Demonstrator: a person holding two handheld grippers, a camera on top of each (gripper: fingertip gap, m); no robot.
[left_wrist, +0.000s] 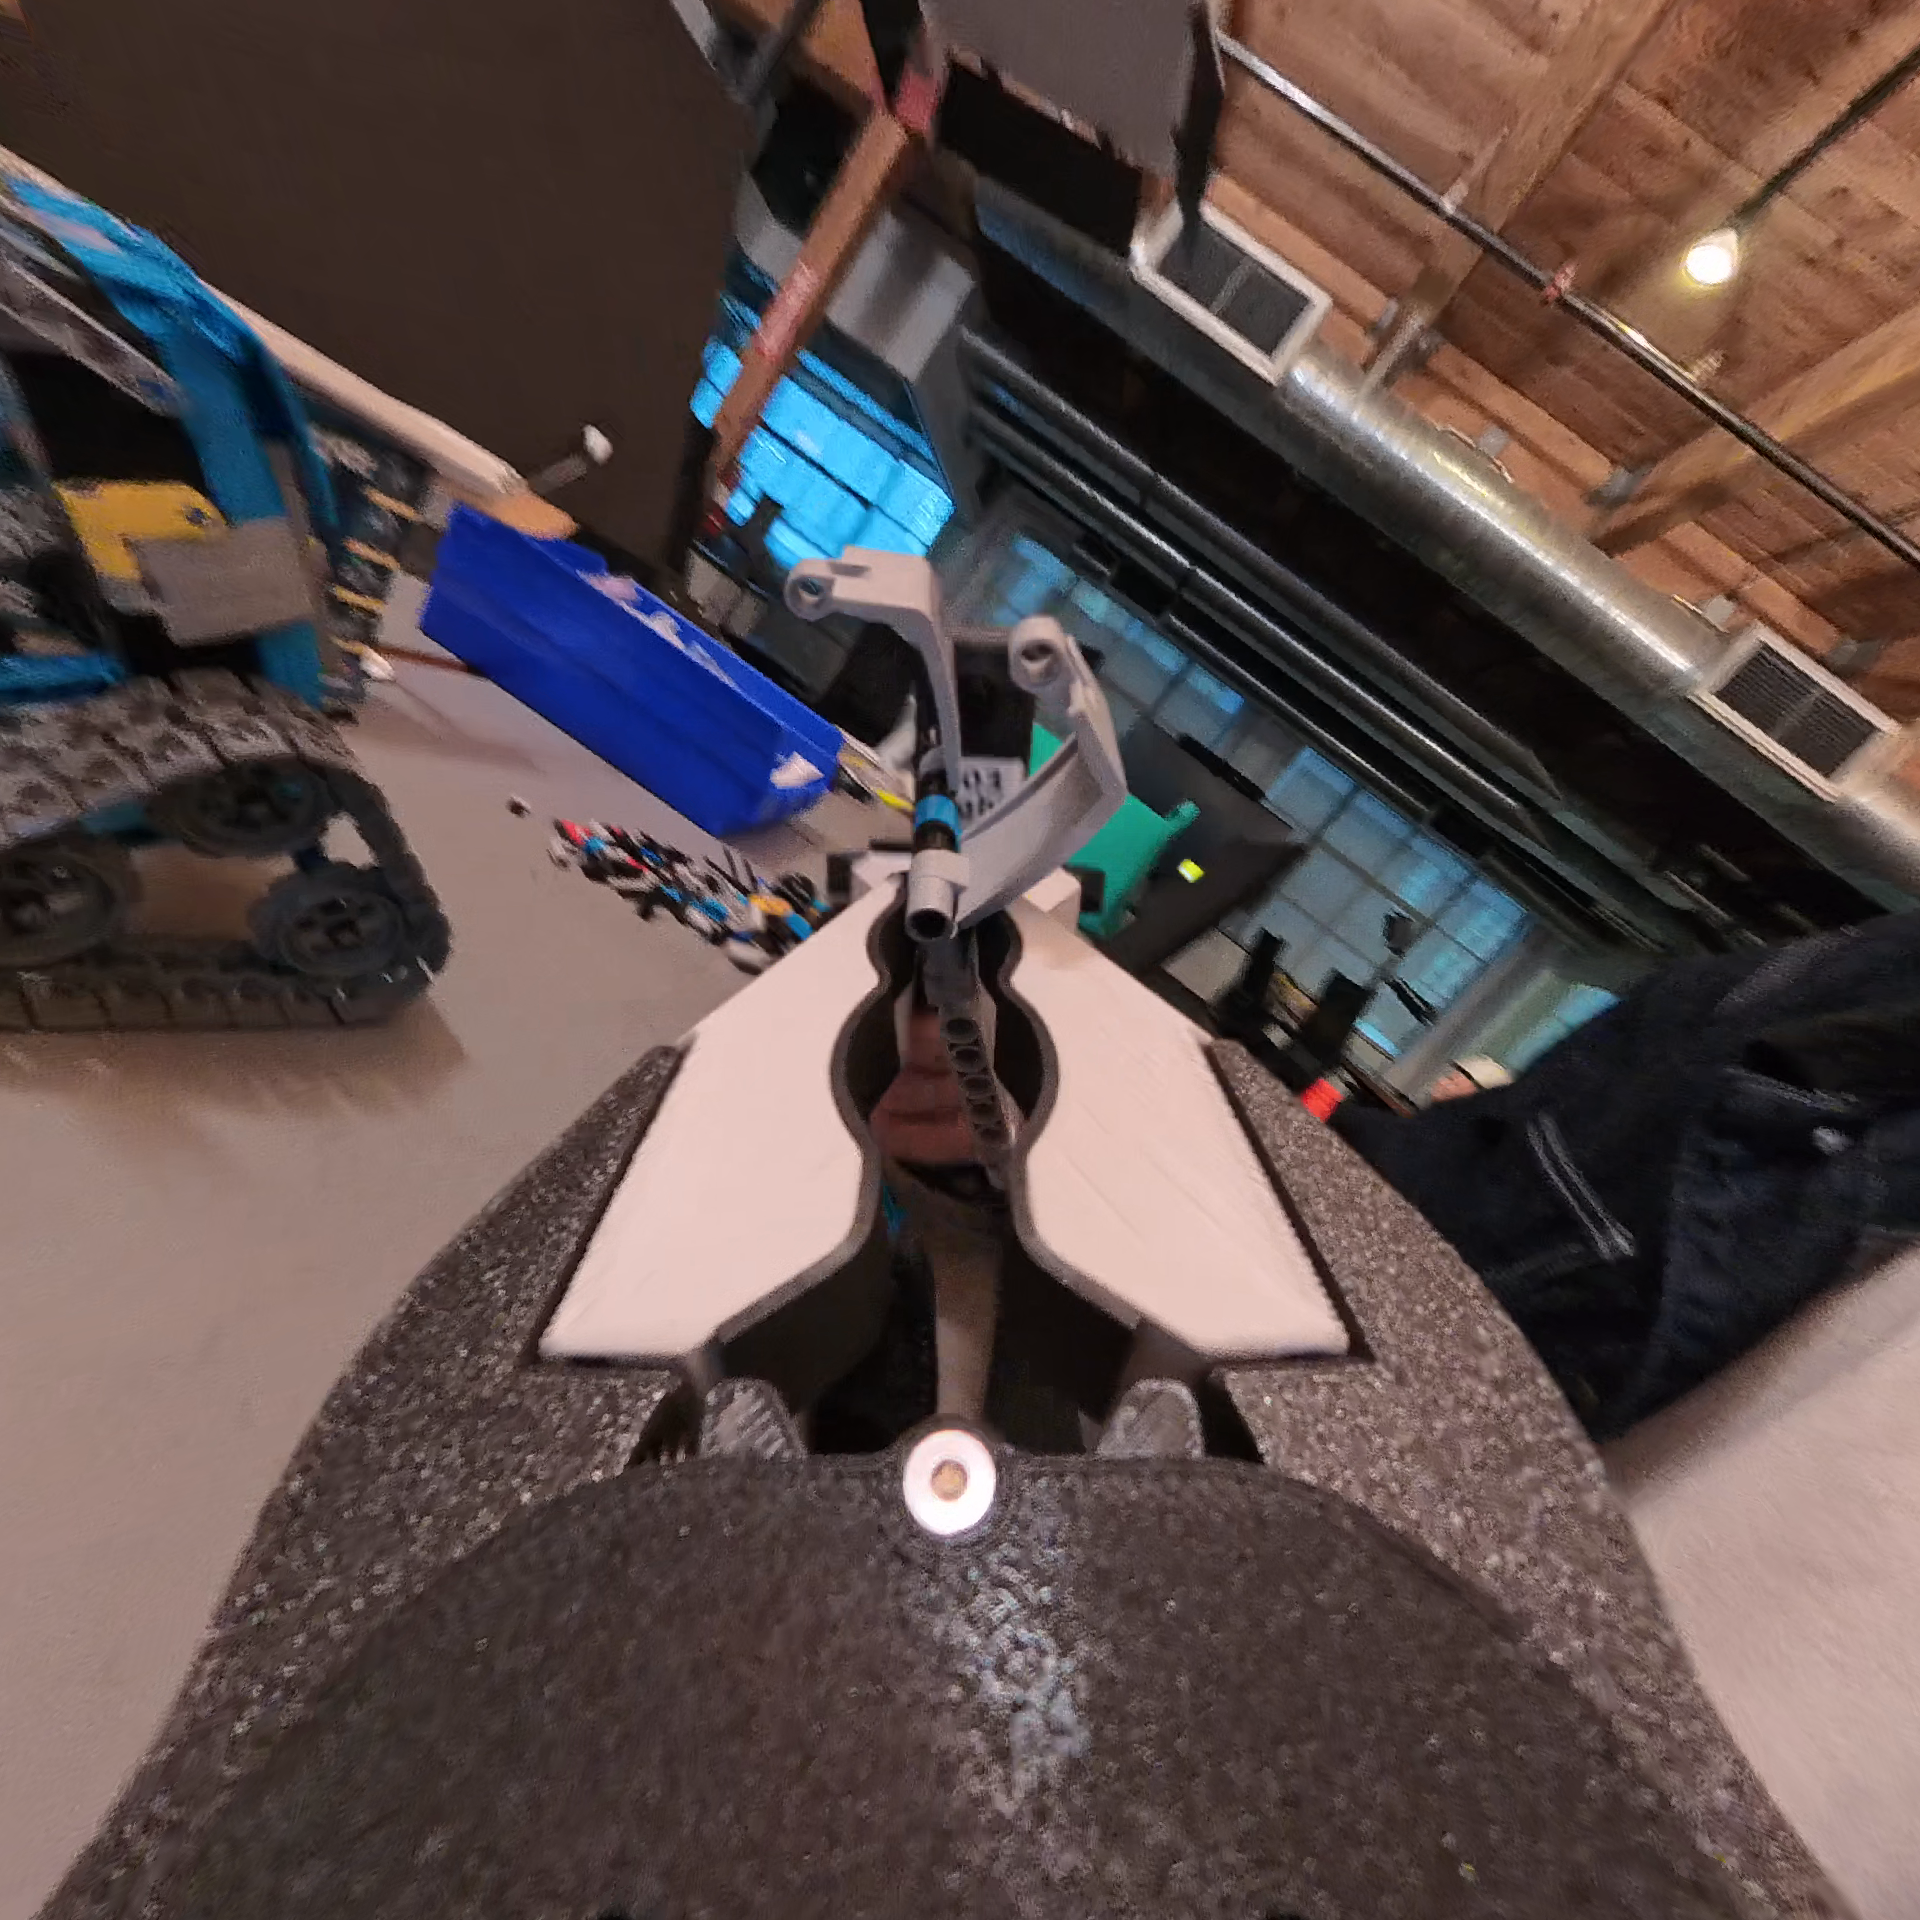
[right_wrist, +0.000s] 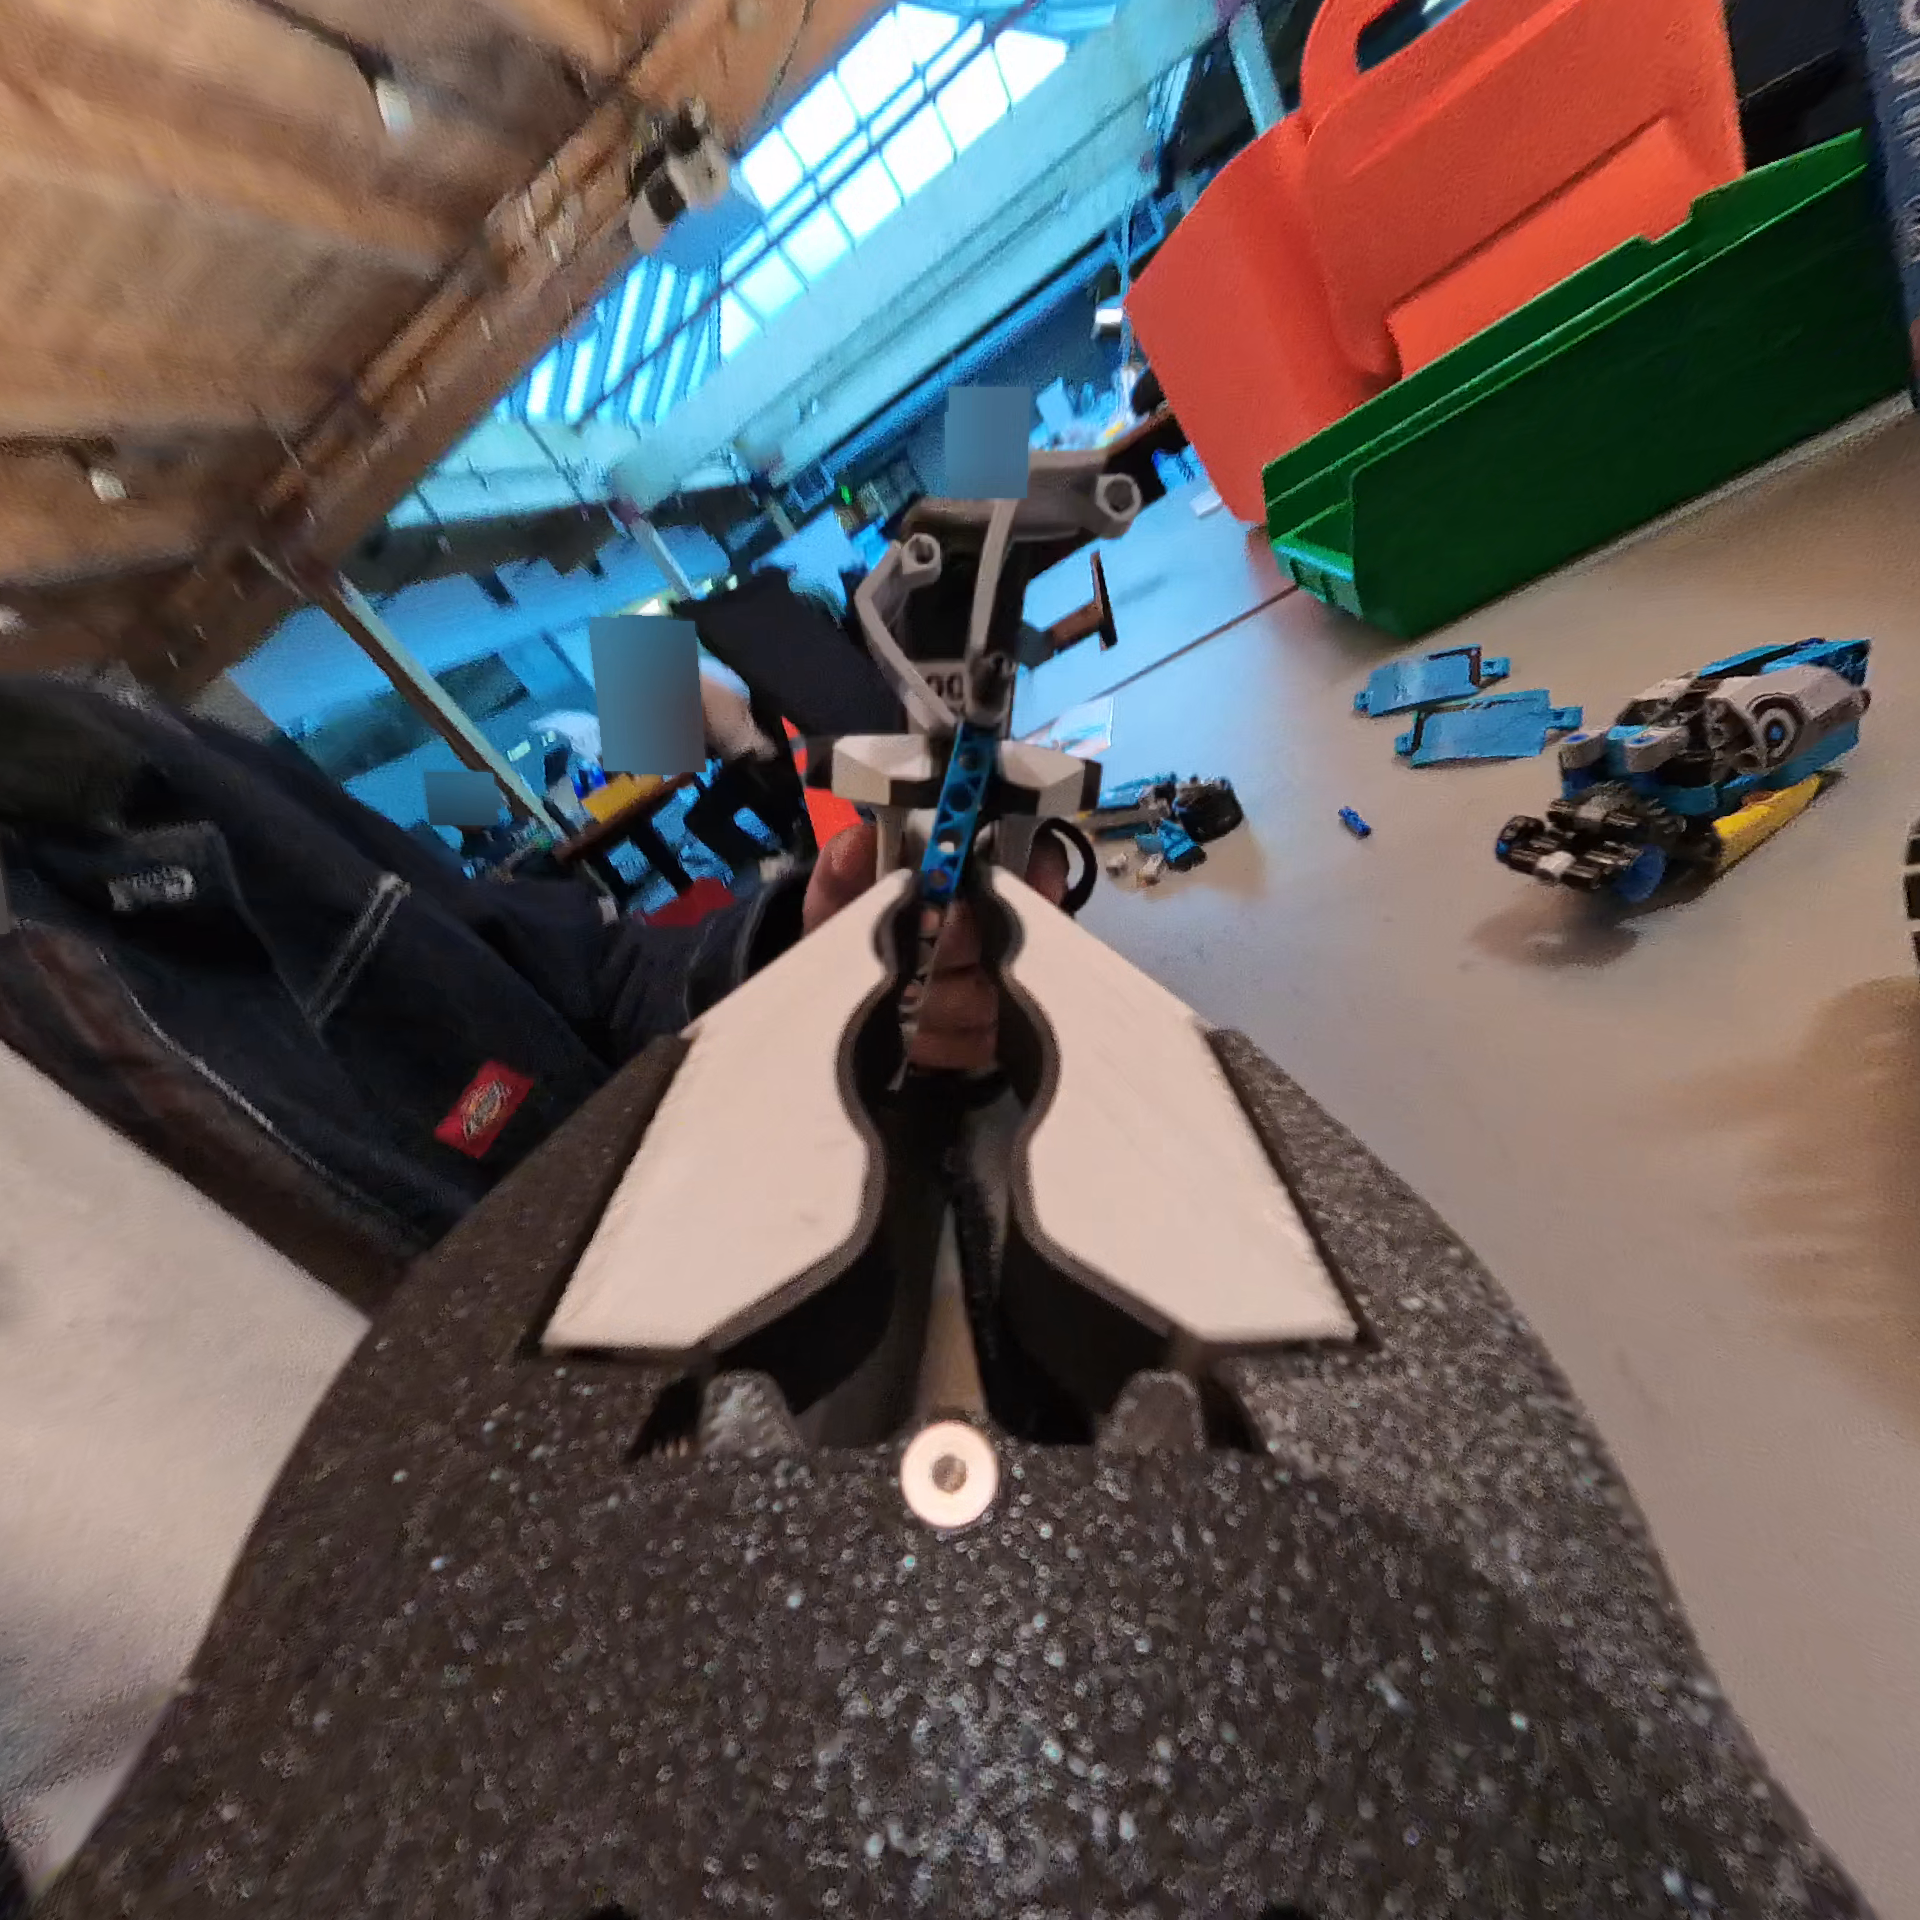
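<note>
**A:** What am I holding on the left?

**B:** My left claw is pinched together on a small brick assembly: a dark perforated beam runs down between the fingers, and two grey curved arms fan out above the tips. It is lifted clear of the table, I think so that both claws can get at it.

**A:** And the right?

**B:** My right claw is closed on a blue perforated beam, which points up at the same grey assembly. Whether the beam touches it yet I cannot tell (the frame is blurred there). The left claw shows just behind it.

**A:** What lies around?

**B:** In the left view, a tracked blue model stands well to the side, with a blue bin and loose small pieces nearer. In the right view, a smaller blue-and-yellow model, two flat blue panels, a green bin and an orange case sit apart from the held parts.
</note>
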